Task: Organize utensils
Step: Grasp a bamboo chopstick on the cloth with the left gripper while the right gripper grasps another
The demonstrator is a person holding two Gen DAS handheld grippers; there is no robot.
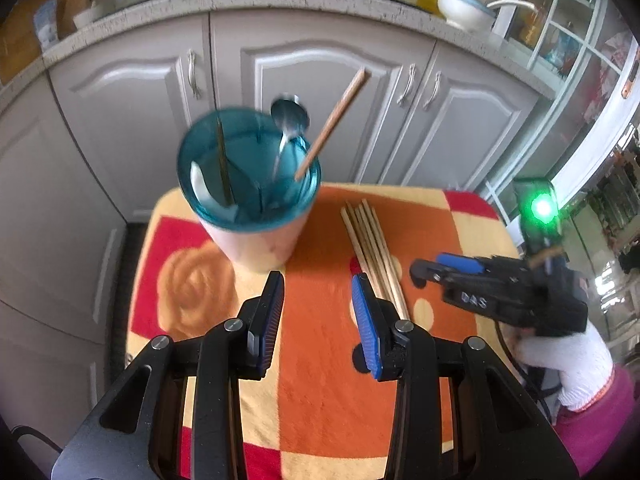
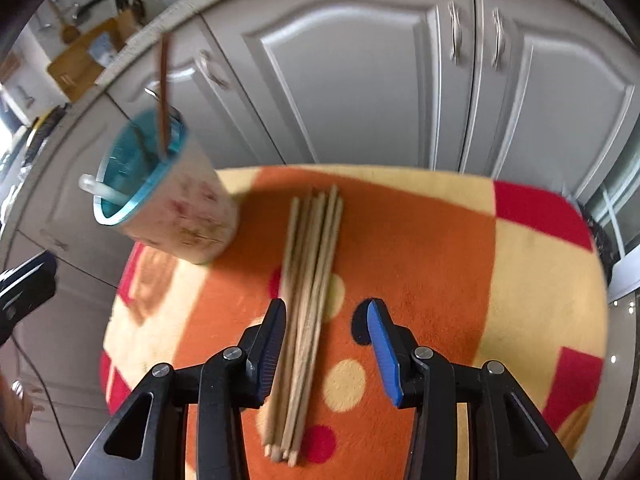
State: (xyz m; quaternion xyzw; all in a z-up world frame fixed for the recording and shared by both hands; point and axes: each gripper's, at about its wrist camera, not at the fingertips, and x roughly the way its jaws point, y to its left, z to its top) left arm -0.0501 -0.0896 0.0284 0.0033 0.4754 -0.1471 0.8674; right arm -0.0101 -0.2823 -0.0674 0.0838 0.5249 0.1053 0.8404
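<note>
Two open tools (image 1: 318, 294) (image 2: 326, 320) over chopsticks (image 2: 308, 280) beside a cup (image 1: 248, 184).

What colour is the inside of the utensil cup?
Teal blue inside the cup, clearest in the left wrist view.

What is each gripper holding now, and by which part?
Nothing is held. The left gripper is open over the cloth. The right gripper is open around the chopsticks, its pads not pressing them.

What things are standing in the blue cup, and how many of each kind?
Metal spoon: 1
White spoon: 1
Brown chopstick: 1
Thin dark stick: 1
Total: 4
</note>
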